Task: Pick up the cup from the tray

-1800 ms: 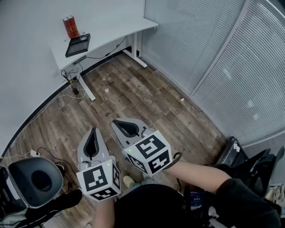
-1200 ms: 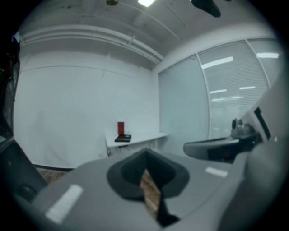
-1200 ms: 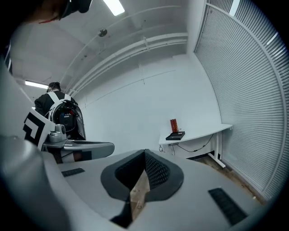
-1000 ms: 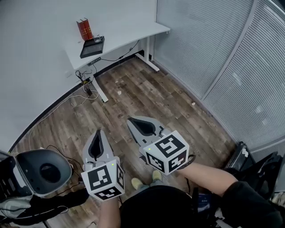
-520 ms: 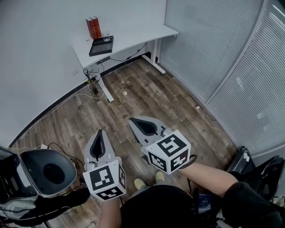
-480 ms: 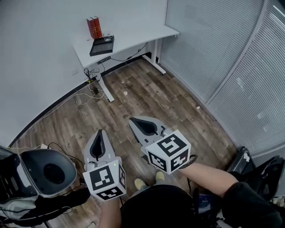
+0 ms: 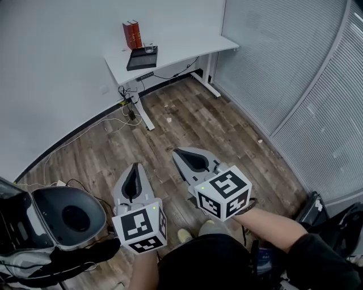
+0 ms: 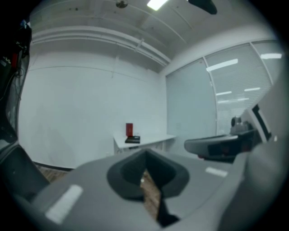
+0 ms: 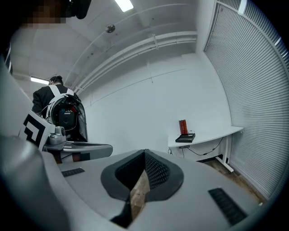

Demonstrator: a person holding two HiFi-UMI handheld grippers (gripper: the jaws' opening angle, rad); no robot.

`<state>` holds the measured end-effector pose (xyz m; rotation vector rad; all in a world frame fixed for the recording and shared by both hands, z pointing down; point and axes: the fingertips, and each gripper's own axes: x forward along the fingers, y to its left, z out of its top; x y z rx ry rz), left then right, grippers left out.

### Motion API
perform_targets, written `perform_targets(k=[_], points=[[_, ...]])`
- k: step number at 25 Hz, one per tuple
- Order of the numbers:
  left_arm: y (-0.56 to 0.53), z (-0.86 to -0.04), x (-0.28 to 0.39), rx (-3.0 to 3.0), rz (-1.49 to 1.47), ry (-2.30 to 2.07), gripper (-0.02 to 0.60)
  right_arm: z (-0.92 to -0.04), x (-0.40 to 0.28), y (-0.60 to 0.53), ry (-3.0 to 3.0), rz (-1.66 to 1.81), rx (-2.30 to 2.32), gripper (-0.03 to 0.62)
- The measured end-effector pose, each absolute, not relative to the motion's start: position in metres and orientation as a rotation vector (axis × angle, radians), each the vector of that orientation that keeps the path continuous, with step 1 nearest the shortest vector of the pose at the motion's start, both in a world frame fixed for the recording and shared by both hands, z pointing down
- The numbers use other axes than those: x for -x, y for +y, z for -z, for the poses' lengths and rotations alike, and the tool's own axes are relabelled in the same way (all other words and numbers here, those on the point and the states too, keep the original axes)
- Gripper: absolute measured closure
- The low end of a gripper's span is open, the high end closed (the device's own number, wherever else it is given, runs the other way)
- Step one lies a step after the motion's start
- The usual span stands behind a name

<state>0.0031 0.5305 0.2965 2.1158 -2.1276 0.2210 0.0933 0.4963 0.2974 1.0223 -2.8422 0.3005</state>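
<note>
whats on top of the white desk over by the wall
A flat black tray with a small clear cup on it, and an upright red box behind. Whatever lies behind the box is hidden.

On my feed, a wood-plank floor [image 7: 227, 136] runs up to a plain white wall [image 7: 51, 68] that curves along the left. A white desk [image 7: 187, 48] on white legs stands against that wall, with cables [image 7: 129, 107] trailing onto the boards below it. Pale slatted blinds [image 7: 295, 68] cover the right side. A ceiling light strip [image 9: 123, 4] glows overhead.
</note>
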Motion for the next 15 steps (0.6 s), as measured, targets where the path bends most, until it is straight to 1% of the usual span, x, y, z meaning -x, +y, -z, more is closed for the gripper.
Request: perform_targets(k=[15], points=[[0.535,-0.291,0.007,-2.151,-0.193,-2.121,0.58,-0.296,-0.078,0.504,-2.852,-0.269,-1.015,0.58]])
